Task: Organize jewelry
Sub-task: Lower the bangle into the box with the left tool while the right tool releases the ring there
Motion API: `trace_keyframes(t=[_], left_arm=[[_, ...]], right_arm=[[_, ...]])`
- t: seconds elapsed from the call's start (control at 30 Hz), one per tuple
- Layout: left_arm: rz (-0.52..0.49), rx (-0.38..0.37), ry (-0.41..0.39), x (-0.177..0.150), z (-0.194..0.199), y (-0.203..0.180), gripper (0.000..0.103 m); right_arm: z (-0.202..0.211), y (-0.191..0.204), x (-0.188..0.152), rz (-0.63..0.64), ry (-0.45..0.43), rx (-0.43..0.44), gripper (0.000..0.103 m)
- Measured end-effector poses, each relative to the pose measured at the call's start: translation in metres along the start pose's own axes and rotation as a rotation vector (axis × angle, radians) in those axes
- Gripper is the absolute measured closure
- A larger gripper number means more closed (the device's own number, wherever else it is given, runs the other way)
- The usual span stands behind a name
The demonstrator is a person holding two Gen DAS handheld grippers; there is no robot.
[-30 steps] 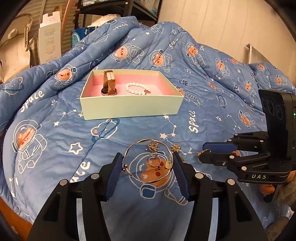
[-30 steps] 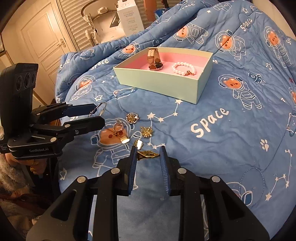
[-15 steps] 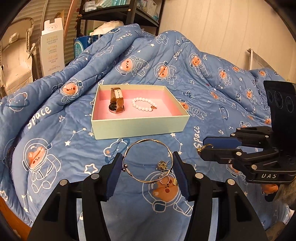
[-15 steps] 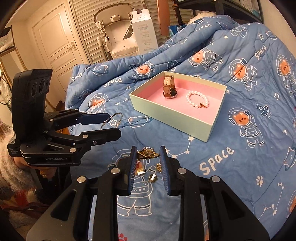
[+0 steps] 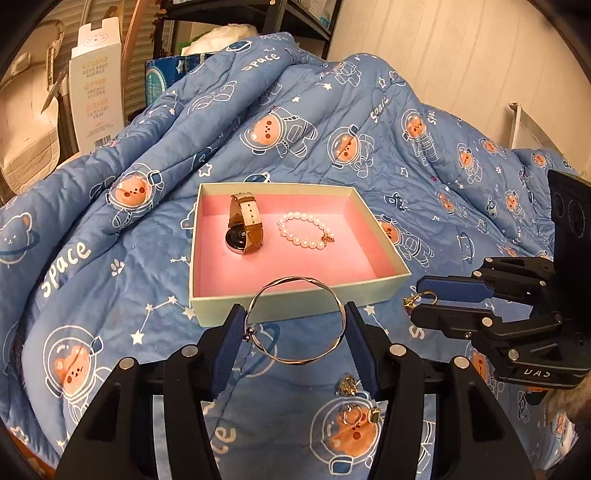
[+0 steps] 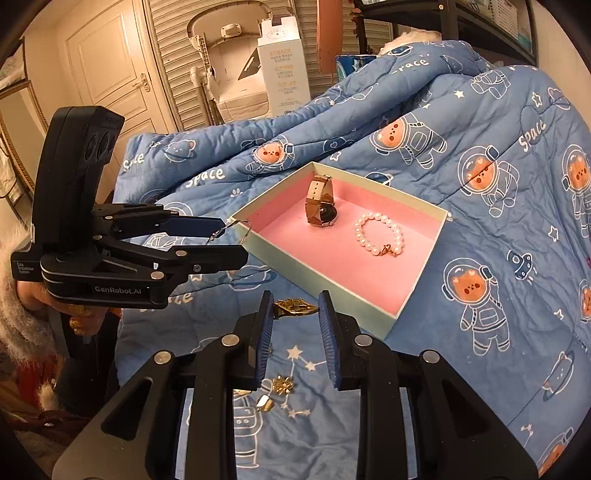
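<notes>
The left gripper (image 5: pixel 295 325) stands about half open, its blue pads (image 5: pixel 227 341) pressing on either side of a thin twisted silver bangle (image 5: pixel 295 321); the bangle hangs clear of the bedding, its ring seen against the near wall of the box (image 5: pixel 295 306). The right gripper (image 6: pixel 295 314) is closed much narrower, clamping a small gold ornament (image 6: pixel 295 307) between its pads (image 6: pixel 264 332); in the left wrist view the same gripper (image 5: pixel 421 306) appears from the side at the right, a gold ring-like piece (image 5: pixel 419 298) caught at its tips.

Just beyond both tools lies the pale green box with its pink lining, open-topped and resting on the blue quilt (image 5: pixel 92 258) printed with astronaut bears; inside it a brown-strapped watch (image 5: pixel 245 229) stands on edge at the left, and a pearl bracelet (image 5: pixel 304 230) lies flat just beside it, the two apart.

Below the grippers, on the quilt, a few small gold pieces (image 5: pixel 354 402) remain loose: a flower-shaped charm (image 6: pixel 282 384) and a small tag-like piece (image 6: pixel 266 403) in the right wrist view.

Farther off stand a white carton (image 5: pixel 98 85), a dark shelf (image 5: pixel 229 14) and a louvred door (image 6: pixel 173 55); at the left edge of the right wrist view a fluffy sleeve (image 6: pixel 11 325) shows behind the left gripper.
</notes>
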State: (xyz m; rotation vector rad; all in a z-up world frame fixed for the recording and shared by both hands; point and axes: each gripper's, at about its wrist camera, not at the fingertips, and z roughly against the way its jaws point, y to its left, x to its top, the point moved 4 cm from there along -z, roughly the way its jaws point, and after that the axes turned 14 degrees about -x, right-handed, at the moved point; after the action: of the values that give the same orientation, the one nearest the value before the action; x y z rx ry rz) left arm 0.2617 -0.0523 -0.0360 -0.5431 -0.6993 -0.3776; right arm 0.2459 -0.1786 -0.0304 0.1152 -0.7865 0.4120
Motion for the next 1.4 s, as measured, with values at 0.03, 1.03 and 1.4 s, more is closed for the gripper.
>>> trace_keyframes(t=[0.03,1.03,1.4], left_arm=[[0.007,-0.002,0.005,0.006,-0.003,0.003,0.05],[-0.058,0.027,0.408,0.043,-0.103,0.037,0.05],[-0.071,0.052,0.403,0.044,-0.107,0.042,0.049]], right_arm=[[-0.003,-0.003,0.004,-0.001,0.004,-0.001,0.077],[-0.112,-0.034,0.056,0.221,0.208,-0.088,0.077],[-0.134,-0.027,0.054,0.259,0.271,-0.086,0.077]])
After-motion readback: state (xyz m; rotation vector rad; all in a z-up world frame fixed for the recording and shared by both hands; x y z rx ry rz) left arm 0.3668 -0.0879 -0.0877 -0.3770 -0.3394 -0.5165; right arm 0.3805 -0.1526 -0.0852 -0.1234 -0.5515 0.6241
